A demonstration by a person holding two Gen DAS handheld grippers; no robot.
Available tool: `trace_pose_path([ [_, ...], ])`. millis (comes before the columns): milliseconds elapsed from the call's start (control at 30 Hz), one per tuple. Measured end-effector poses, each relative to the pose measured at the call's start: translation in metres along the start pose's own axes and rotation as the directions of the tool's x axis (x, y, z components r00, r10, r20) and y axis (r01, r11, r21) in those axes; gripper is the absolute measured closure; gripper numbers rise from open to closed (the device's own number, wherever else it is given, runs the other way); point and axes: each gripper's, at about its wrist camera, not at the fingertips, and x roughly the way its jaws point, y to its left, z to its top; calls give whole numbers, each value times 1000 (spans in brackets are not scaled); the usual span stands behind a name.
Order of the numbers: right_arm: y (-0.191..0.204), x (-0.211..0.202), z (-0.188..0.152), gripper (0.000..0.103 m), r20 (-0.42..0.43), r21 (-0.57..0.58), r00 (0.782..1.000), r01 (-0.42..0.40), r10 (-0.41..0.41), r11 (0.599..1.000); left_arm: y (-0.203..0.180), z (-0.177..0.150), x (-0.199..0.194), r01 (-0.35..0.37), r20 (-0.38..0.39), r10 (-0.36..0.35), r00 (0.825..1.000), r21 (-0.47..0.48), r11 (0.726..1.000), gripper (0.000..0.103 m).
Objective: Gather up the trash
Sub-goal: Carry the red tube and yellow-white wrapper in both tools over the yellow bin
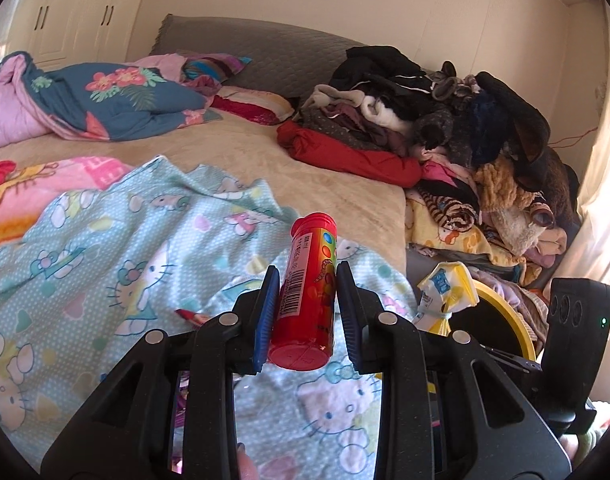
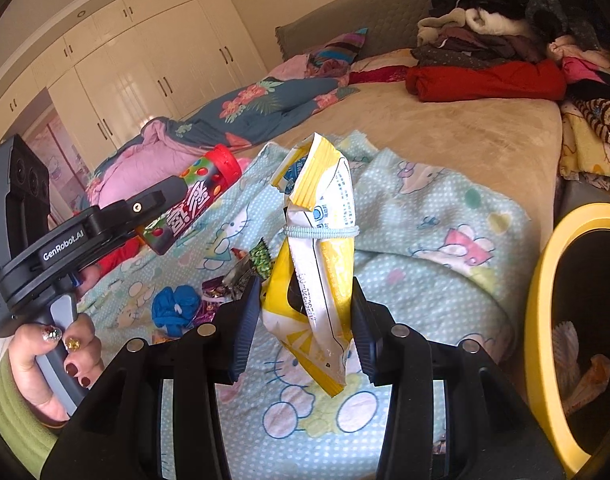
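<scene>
Bedroom clutter fills both views: a bed [image 1: 345, 184] with a cartoon-cat sheet [image 1: 117, 264] spread over its near side, a clothes heap at the far side, and a yellow-rimmed bin [image 2: 545, 280] standing just beside the bed's edge.

Left gripper [image 1: 307, 300] has its jaws pressed onto a red tube [image 1: 307, 292], pinching it across the body near the base, the capped end pointing away over the sheet. Right gripper [image 2: 305, 320] pinches a yellow packet [image 2: 325, 240] at its lower half; the packet stands up from the jaws, cinched round the middle by a pale hair tie [image 2: 321, 231]. Both things hang in the air above the sheet, the packet nearer the bin.

Judging by its look, the tube is stiff, light plastic with a glossy, rounded wall, so it could roll or slip between flat pads; a hold across the middle of the body seems safest. The packet looks soft, crinkly and nearly weightless; it will crush rather than resist, so a grip on the bunched part below the tie should keep it from sliding out.

More wrappers [image 2: 245, 276] and a blue scrap [image 2: 177, 308] lie on the sheet, left of the packet.
</scene>
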Motion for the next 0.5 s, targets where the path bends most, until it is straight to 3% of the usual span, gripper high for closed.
trace_pose_path([
  [500,-45,-39,11,62,82,70,995,57,-63,996,-49,1,10,44,-9,-44,999,54,998,81],
])
